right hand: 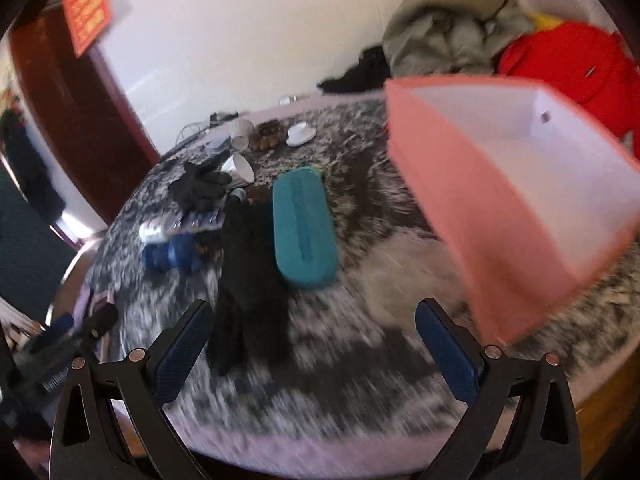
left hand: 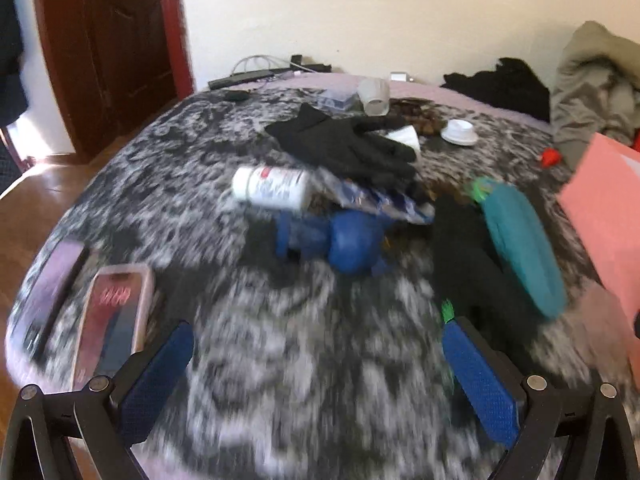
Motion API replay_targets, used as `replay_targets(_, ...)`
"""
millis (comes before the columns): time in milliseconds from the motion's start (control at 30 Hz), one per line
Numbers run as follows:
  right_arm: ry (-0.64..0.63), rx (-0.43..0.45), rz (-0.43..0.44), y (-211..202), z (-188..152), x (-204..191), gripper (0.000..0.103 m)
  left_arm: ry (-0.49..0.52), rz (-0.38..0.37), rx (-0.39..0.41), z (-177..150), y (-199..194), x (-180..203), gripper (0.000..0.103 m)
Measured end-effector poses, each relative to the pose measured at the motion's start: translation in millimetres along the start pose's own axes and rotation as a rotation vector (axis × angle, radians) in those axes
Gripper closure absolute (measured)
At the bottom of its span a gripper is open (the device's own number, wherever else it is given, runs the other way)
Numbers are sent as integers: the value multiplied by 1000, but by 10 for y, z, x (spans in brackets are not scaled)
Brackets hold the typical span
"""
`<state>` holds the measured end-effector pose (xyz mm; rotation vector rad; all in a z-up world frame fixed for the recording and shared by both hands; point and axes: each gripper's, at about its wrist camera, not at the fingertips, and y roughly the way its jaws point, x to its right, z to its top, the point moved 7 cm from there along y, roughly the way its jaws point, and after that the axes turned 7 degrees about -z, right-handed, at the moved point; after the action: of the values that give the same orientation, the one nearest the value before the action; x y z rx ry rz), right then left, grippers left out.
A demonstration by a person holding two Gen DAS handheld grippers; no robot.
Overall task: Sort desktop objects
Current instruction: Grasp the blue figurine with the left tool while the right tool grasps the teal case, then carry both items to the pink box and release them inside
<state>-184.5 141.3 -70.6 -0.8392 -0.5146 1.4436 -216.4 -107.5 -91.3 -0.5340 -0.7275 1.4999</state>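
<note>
Clutter spread on a patterned table (left hand: 280, 360), both grippers wide open and empty.

Ahead of the left gripper (left hand: 316, 376): blue dumbbell (left hand: 340, 240), likely heavy and rigid, best pinched at the narrow handle; white bottle (left hand: 272, 188) lying on its side beyond it, smooth and prone to roll, best taken across the body. Just ahead-left of the right gripper (right hand: 312, 352): limp black glove (right hand: 252, 272), soft, easy to bunch anywhere. Beyond it, touching: teal case (right hand: 302, 228), firm-looking, best gripped across its narrow width. Ahead-right: pink box (right hand: 480, 220), open, nothing visible inside, probably light.
</note>
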Motion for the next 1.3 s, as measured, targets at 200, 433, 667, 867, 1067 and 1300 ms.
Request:
replay_targets(200, -5, -114, -53, 913, 427, -241, 3, 6, -14, -118, 194, 849, 85, 0)
replay_targets(433, -14, -225, -88, 1639, 487, -287, 4, -38, 20, -212, 179, 1447, -41, 0)
replay_targets(667, -36, -256, -116, 1931, 496, -337, 31, -13, 11, -193, 233, 1539, 6, 3)
replay_targets(867, 5, -258, -28, 1806, 505, -384, 34, -9, 3, -187, 226, 1373, -21, 6)
replay_targets(1067, -2, -206, 1, 1443, 534, -413, 35, 43, 11, -132, 197, 1001, 60, 6)
replay_targets(1300, -28, -171, 29, 938, 396, -409, 35, 67, 0, -63, 166, 463, 119, 6)
